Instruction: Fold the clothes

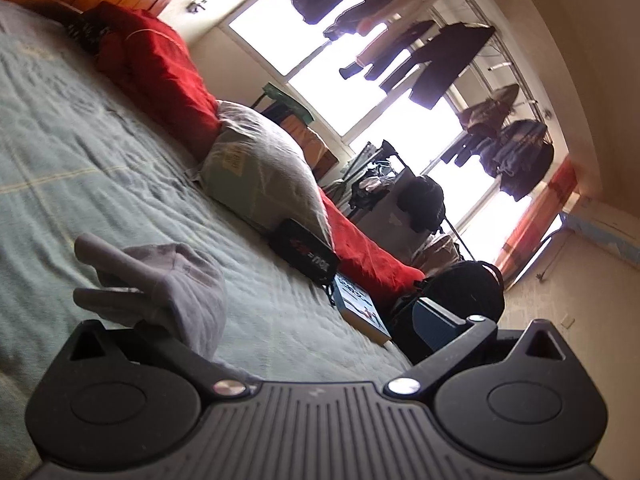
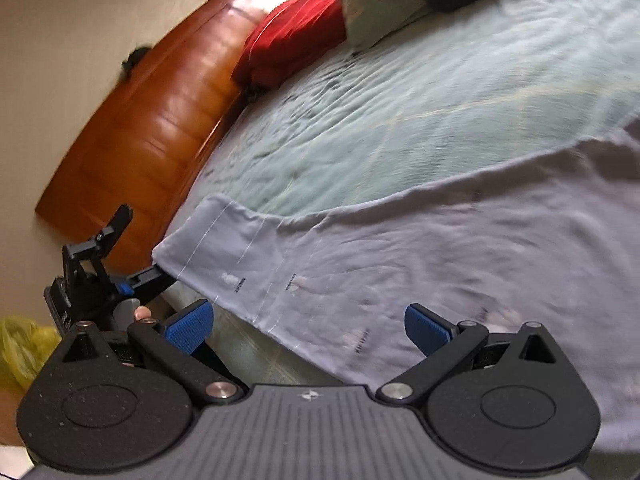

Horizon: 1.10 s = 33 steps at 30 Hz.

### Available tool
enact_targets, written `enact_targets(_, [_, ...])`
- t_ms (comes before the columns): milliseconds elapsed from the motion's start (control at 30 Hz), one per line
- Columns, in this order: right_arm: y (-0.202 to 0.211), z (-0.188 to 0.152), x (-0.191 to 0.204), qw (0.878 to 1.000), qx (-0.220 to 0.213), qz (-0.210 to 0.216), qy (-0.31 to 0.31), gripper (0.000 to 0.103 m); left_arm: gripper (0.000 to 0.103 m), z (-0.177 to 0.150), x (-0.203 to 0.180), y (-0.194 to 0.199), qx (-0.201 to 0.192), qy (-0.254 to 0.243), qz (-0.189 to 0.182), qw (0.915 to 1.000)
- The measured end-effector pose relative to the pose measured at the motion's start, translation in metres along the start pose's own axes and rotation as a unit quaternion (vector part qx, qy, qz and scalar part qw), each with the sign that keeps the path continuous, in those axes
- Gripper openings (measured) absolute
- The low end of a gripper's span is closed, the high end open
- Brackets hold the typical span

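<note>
A pale grey garment lies spread flat on the green bedspread, one corner at the bed's edge pinched shut between the jaws of the left gripper. The right gripper hovers over the cloth's near edge with its blue pads spread wide apart, holding nothing. Beyond lie a red blanket, a grey pillow and a wooden headboard.

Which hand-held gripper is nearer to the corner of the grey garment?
Left. The left hand-held gripper touches the grey garment at its corner. The right hand-held gripper hangs open over the hem, further along.
</note>
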State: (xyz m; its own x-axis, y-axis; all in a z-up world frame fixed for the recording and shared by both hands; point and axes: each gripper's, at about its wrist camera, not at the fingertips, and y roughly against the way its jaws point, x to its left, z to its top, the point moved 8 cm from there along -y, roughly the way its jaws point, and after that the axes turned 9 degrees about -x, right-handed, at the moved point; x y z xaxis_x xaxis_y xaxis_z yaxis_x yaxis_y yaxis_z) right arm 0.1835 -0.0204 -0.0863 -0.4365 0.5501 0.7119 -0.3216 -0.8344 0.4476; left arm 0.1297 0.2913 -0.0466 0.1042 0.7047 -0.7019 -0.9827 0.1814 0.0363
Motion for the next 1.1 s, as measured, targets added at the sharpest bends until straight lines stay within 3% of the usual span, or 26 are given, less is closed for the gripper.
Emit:
enact_targets(400, [0.039, 0.005, -0.015, 0.999, -0.039, 0.017, -0.026, 0.103, 0.102, -0.026, -0.05, -0.02, 0.029, -0.04, -0.01, 0.9987])
enact_targets(567, [0.05, 0.006, -0.026, 0.998, -0.052, 0.019, -0.038, 0.103, 0.102, -0.049, -0.073, -0.034, 0.048, -0.074, -0.017, 0.996])
enact_targets(800, [0.066, 0.009, -0.041, 0.996, -0.068, 0.015, -0.051, 0.103, 0.102, -0.078, -0.087, -0.051, 0.074, -0.081, -0.017, 0.9939])
enact_targets(1100, [0.08, 0.012, -0.063, 0.994, -0.084, 0.004, -0.072, 0.103, 0.102, -0.116, -0.106, -0.062, 0.108, -0.133, -0.018, 0.9851])
